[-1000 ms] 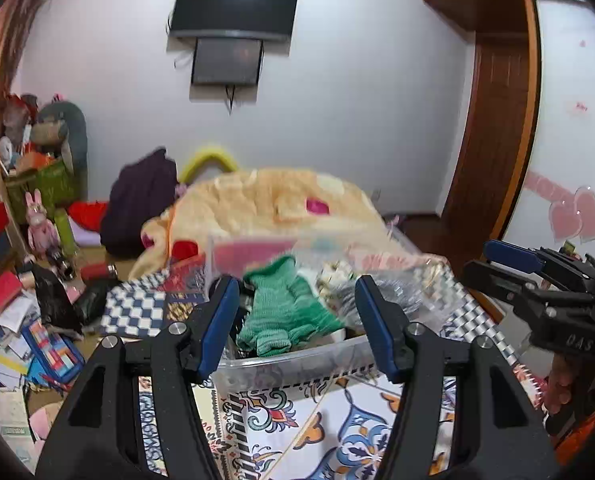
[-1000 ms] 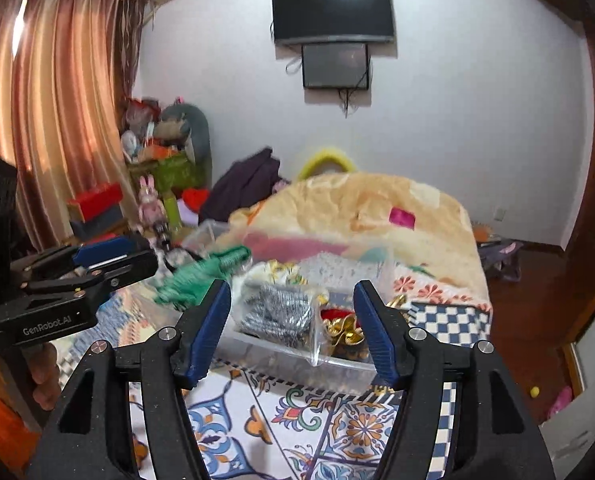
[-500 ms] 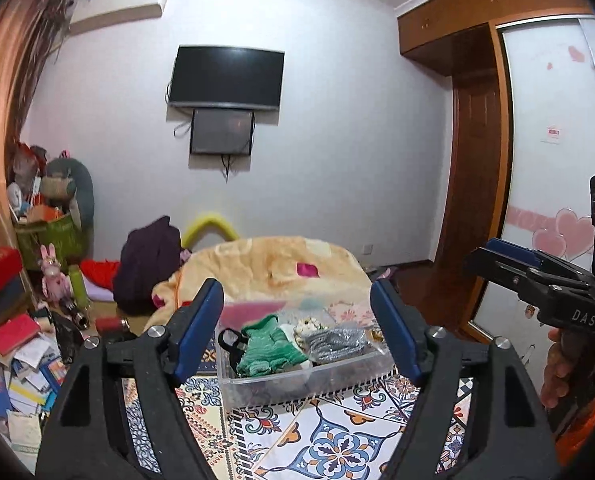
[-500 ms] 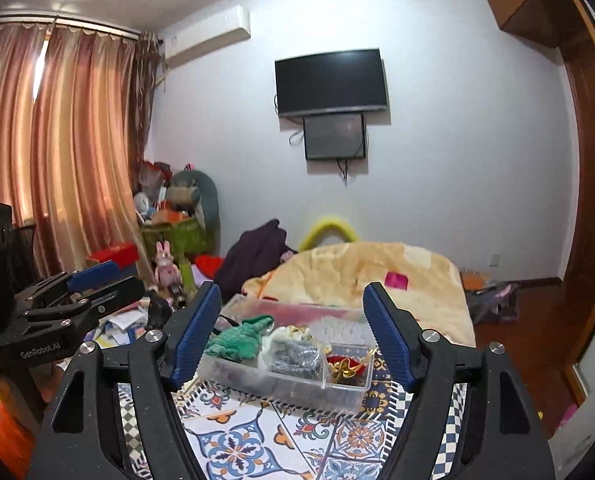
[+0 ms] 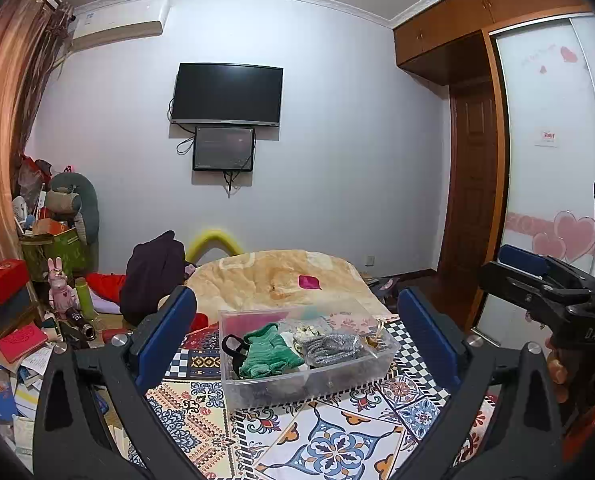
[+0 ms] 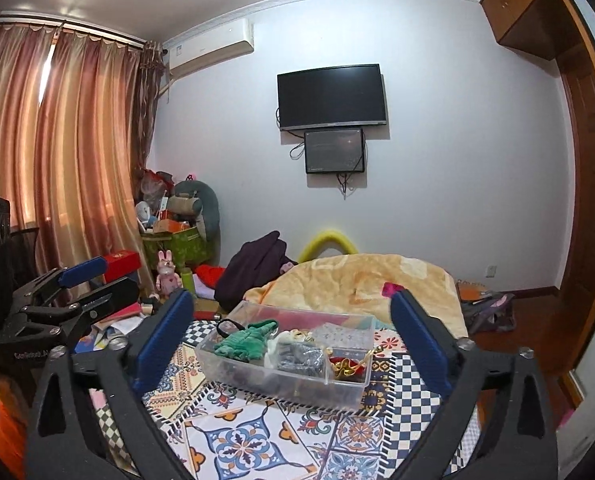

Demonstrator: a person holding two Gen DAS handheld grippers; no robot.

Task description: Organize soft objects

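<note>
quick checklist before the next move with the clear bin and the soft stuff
1. Left tool open, nothing between the pads: ok; its jaws have just been opening.
2. Right tool open and empty: ok; likewise just opening.
3. Clear bin sits flat on the patterned cloth, apart from both tools: ok.
4. Green knit item lies inside the bin: ok.
5. Grey sparkly item lies inside, beside the green one: ok.
6. Soft things remaining outside the bin to sort: cannot tell.
</note>
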